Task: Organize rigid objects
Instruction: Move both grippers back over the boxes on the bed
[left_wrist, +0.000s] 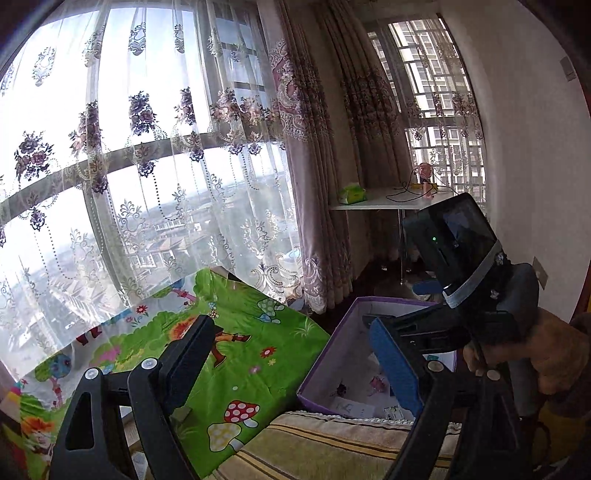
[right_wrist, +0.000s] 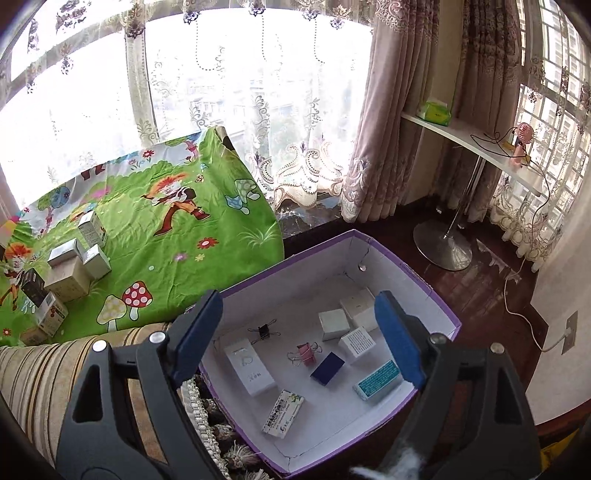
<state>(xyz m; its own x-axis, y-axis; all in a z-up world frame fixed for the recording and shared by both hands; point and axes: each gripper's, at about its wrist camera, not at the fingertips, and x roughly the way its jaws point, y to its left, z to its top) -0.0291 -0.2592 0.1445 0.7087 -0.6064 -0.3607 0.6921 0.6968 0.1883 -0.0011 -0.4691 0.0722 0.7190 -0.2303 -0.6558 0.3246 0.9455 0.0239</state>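
Purple-rimmed cardboard box (right_wrist: 436, 295), white inside, lay at centre and lower right of the right wrist frame. Contents: tall white carton (right_wrist: 250, 369) at lower left; black binder clip (right_wrist: 263, 331) above it; pink binder clip (right_wrist: 305, 353) at centre; dark blue box (right_wrist: 327, 368) just beside the pink clip; green-printed packet (right_wrist: 283, 413) near the bottom wall; teal-labelled packet (right_wrist: 377, 380) at lower right; three small white boxes (right_wrist: 333, 324) clustered at upper right.

Green cartoon cloth (right_wrist: 177, 251), printed with mushrooms, filled the left of the same frame. A group of small cartons (right_wrist: 70, 273) stood on it at far left, well apart from the purple-rimmed box.

Striped cushion (right_wrist: 40, 373) lay at lower left, touching the box's near wall.

Right gripper (right_wrist: 301, 334) was released, nothing between its blue pads, hanging over the box.

Left gripper (left_wrist: 295, 363) was released as well, empty, over the cloth and box edge in the left wrist frame. There the right gripper's body, with a gloved hand (left_wrist: 532, 354), showed at right.

Background: white counter (right_wrist: 480, 147) at upper right, carrying a green tissue pack (right_wrist: 436, 109) and a pink fan (right_wrist: 524, 136).
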